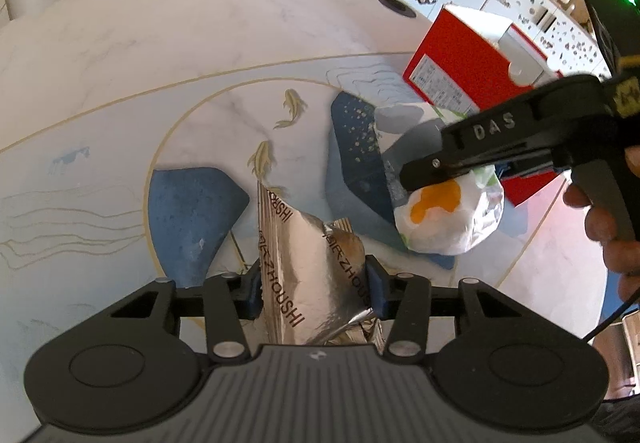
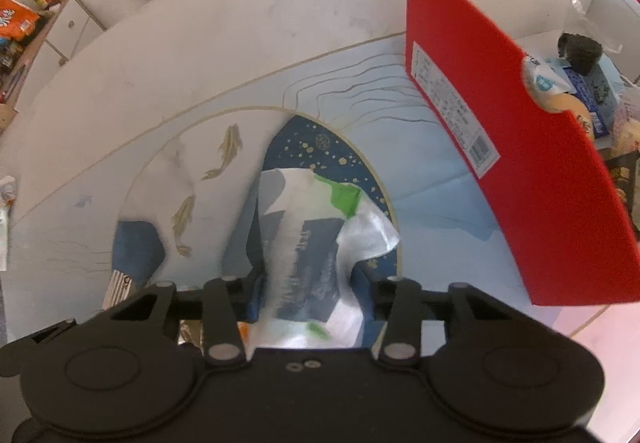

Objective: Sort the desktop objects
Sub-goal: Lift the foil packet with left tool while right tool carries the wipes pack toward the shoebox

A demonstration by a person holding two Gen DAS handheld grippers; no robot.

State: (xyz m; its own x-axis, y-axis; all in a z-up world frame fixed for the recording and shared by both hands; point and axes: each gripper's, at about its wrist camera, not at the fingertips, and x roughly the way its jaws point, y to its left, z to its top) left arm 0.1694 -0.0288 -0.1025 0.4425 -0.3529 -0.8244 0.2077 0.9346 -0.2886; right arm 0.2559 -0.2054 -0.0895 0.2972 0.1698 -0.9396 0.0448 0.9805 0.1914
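While a few items already lie inside the open red shoebox toward the far right edge of the counter, the sorting looks only partly done, judging by two packets not yet stowed. Seen from the left wrist, the left tool has its blue pads pressed against both sides of a silver foil packet printed with dark lettering; the packet sits near the middle of the patterned counter and stands crumpled up between the fingers. Farther right, the right tool, in a person's hand, pinches the top of a white snack bag with an orange-yellow print, just in front of the shoebox.

From the right wrist, the right tool is closed in on that same bag, white with green and dark patches, which fills the gap between the fingers. The shoebox stands close on the right, holding a few packets and a dark object. Both packets, I would guess, are bound for the box.
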